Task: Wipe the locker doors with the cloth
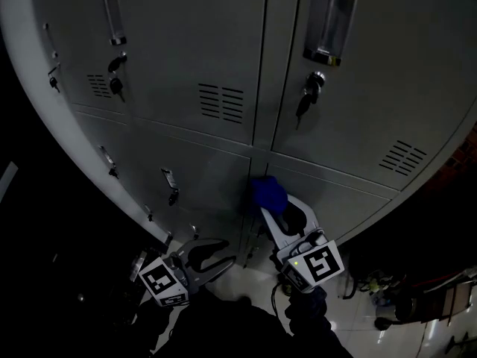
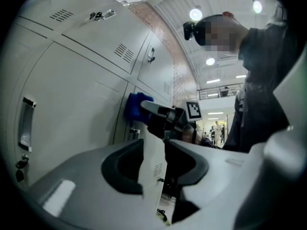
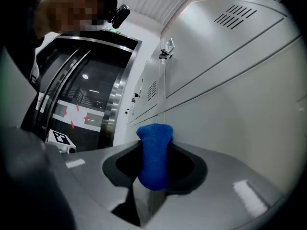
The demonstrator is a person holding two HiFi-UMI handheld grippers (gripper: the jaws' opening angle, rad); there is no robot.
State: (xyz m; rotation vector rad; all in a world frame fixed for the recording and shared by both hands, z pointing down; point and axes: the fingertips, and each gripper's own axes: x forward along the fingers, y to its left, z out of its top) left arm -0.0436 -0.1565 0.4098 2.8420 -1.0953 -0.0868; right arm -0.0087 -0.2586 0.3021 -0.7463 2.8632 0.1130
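1. The right gripper (image 1: 277, 213) has its jaws closed onto a blue cloth (image 1: 268, 192). The right gripper view shows the cloth (image 3: 154, 152) as a thick folded wad pinched between the two dark pads, bulging above the tips of the right gripper (image 3: 153, 163).
2. Just past the right gripper's tips, the cloth is pressed against the grey locker doors (image 1: 194, 43). It sits at the vertical seam between two lower doors.
3. The left gripper (image 1: 222, 258) hangs low, to the left of the right gripper and clear of it. It is not touching the lockers.
4. In the left gripper view, the jaws of the left gripper (image 2: 153, 152) stand a narrow gap apart with nothing between them. Only the locker face shows through the gap.
5. From the left gripper, the cloth (image 2: 136, 107) lies ahead and above, flat against the door, with the right gripper (image 2: 160, 115) behind it.
6. Above both grippers, an upper door carries a handle (image 1: 332, 17), with a key (image 1: 307, 99) hanging in the lock below it.
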